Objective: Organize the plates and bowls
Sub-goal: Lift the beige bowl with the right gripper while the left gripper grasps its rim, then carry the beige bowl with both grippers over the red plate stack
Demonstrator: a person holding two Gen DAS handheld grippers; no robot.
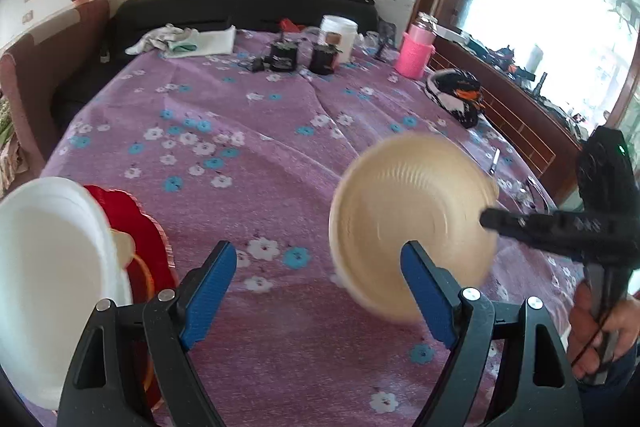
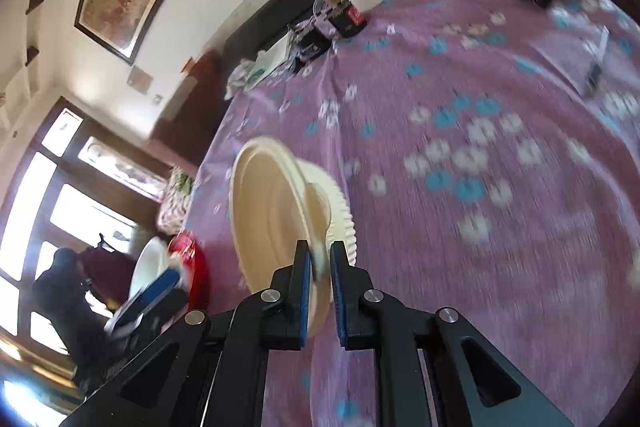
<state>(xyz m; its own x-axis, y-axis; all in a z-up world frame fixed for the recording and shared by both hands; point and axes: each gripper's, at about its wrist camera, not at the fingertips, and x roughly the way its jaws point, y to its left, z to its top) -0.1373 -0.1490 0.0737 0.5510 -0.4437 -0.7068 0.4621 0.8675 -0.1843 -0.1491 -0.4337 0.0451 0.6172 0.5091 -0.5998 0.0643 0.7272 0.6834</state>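
My right gripper [image 2: 320,267] is shut on the rim of a cream ribbed bowl [image 2: 276,211] and holds it tilted on edge above the purple flowered tablecloth [image 2: 480,227]. The same bowl [image 1: 408,227] shows blurred in the left wrist view, with the right gripper [image 1: 486,217] clamped on its right rim. My left gripper [image 1: 318,275] is open and empty, low over the cloth just left of the bowl. A white bowl [image 1: 44,267] sits at the left on a red scalloped plate [image 1: 136,227]; both also show in the right wrist view, the white bowl [image 2: 148,267] and the red plate [image 2: 196,267].
At the table's far side stand a white jar [image 1: 338,37], black gadgets [image 1: 284,57], a pink cup [image 1: 414,53], a folded cloth [image 1: 184,41] and a black, white and orange plush [image 1: 456,95]. A wooden sill [image 1: 512,115] runs along the right edge.
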